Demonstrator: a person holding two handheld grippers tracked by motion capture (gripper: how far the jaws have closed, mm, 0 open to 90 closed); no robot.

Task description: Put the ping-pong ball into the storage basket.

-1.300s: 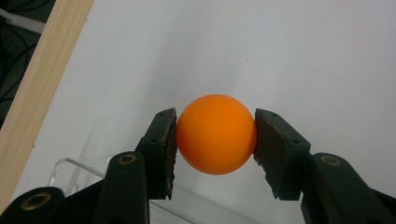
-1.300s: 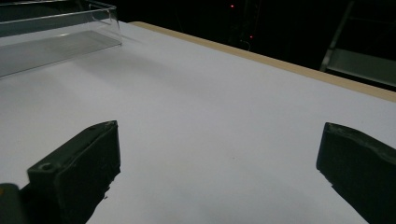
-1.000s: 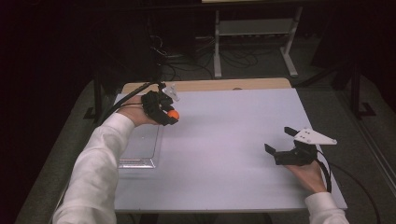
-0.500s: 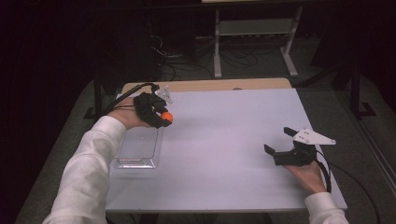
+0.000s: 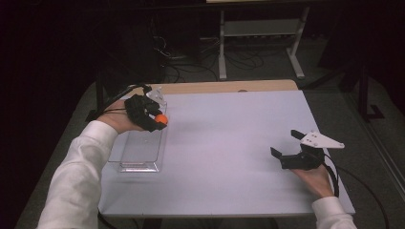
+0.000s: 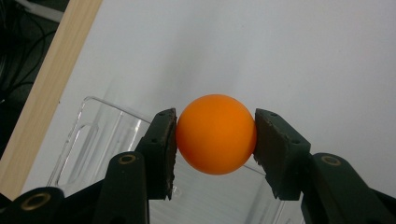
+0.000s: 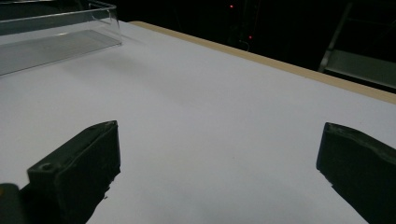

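An orange ball [image 6: 216, 134] sits between the two black jaws of my left gripper [image 5: 160, 119], which is shut on it. The ball [image 5: 162, 119] hangs above the far end of a clear plastic box [image 5: 138, 151] at the table's left side; the box's rim [image 6: 106, 108] shows behind the ball. My right gripper [image 5: 285, 146] rests low over the white tabletop at the right, jaws wide apart with bare table between its fingers [image 7: 79, 165].
The white table [image 5: 229, 143] has a wooden strip [image 5: 224, 87] along its far edge. Beyond it stand a metal shelf frame [image 5: 260, 33] and loose cables on a dark floor. The clear box [image 7: 51, 37] lies far across the table from the right gripper.
My left hand has moved toward the far left with the orange ball, rising a little over the box's far end. The right gripper has stayed put.
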